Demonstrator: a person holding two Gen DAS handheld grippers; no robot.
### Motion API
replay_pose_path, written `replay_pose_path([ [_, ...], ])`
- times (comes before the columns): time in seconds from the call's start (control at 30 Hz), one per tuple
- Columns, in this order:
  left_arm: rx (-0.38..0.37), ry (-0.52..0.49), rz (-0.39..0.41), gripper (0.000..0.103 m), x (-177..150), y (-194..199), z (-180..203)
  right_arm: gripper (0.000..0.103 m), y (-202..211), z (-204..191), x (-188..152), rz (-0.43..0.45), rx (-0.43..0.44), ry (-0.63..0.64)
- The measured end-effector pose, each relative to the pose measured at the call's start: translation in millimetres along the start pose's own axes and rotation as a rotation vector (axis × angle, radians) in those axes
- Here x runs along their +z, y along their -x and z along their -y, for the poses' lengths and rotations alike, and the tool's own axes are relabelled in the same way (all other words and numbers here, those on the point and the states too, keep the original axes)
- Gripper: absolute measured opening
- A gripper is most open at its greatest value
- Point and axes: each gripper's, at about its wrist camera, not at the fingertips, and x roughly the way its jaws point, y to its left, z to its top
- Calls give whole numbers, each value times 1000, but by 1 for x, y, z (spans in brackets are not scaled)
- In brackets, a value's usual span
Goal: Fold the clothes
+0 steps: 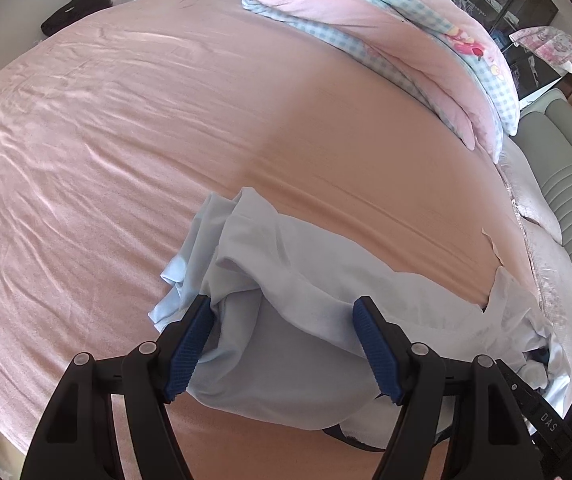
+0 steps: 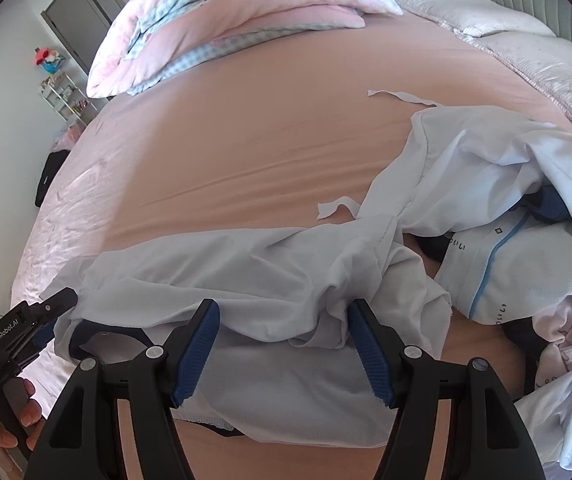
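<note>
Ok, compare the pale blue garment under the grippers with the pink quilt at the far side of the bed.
The pale blue garment is thin, plain and lies crumpled; the pink quilt is thick, has blue check panels and is folded in a stack. The garment lies near, the quilt far. Both rest on the pink bedsheet.

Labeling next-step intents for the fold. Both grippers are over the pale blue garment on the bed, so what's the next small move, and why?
Probably close both on the cloth. The left gripper and right gripper each stand open with a ridge of the pale blue garment between the blue pads, not visibly pinched. The garment lies crumpled on the pink sheet, so it likely needs gripping and spreading flat before any fold.
</note>
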Motion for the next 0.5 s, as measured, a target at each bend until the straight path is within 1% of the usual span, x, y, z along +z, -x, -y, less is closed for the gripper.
replay_pose_path([
  [0.03, 14, -8, 4, 68, 0, 0, 1, 67, -1, 1, 1, -2, 6, -11],
  [0.1, 41, -25, 11, 56, -1, -1, 4, 66, -4, 4, 2, -6, 16, -34],
  [0.2, 62, -57, 5, 50, -3, -4, 8, 66, -8, 4, 3, -8, 12, -43],
  [0.27, 95, -88, 7, 47, -5, -6, 12, 59, -11, 4, 2, -5, 3, -41],
  [0.3, 113, -105, 7, 45, -6, -7, 14, 50, -11, 4, 1, -3, -17, -30],
  [0.33, 131, -122, 7, 43, -7, -8, 16, 37, -11, 3, 0, -1, -36, -19],
  [0.4, 169, -147, 8, 37, -9, -9, 19, 23, -10, 4, -2, 5, -60, -5],
  [0.43, 183, -154, 10, 35, -9, -9, 20, 19, -9, 5, -3, 9, -64, -1],
  [0.47, 192, -157, 14, 31, -10, -8, 20, 12, -8, 6, -4, 12, -69, 0],
  [0.5, 200, -157, 21, 25, -10, -6, 20, 9, -6, 7, -5, 18, -69, 2],
])
